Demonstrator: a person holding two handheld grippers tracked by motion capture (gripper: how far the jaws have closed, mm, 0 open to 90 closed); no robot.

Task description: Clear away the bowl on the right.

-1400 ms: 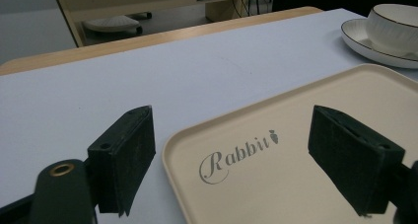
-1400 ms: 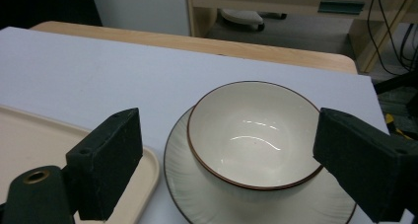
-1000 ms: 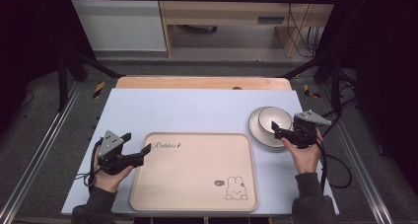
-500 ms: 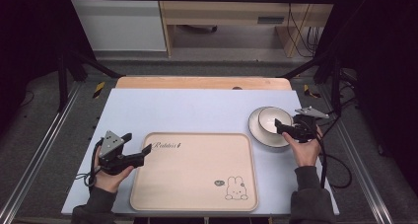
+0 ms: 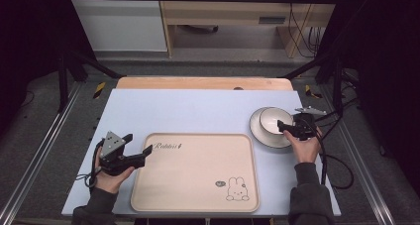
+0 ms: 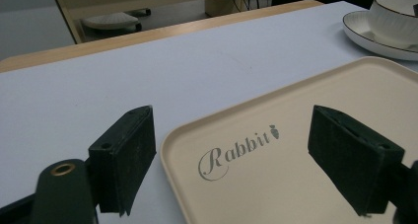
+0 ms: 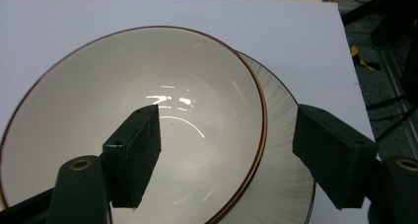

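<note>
Right gripper [image 7: 226, 150] fingers astride bowl [image 7: 133, 120] rim

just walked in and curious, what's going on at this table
A person holds a claw in each hand. The right claw is open, astride the rim of a white bowl that sits on a plate: one jaw is over the inside, the other outside. It has not closed on the rim. The left claw is open at the left end of a beige rabbit tray, not gripping it.
</note>
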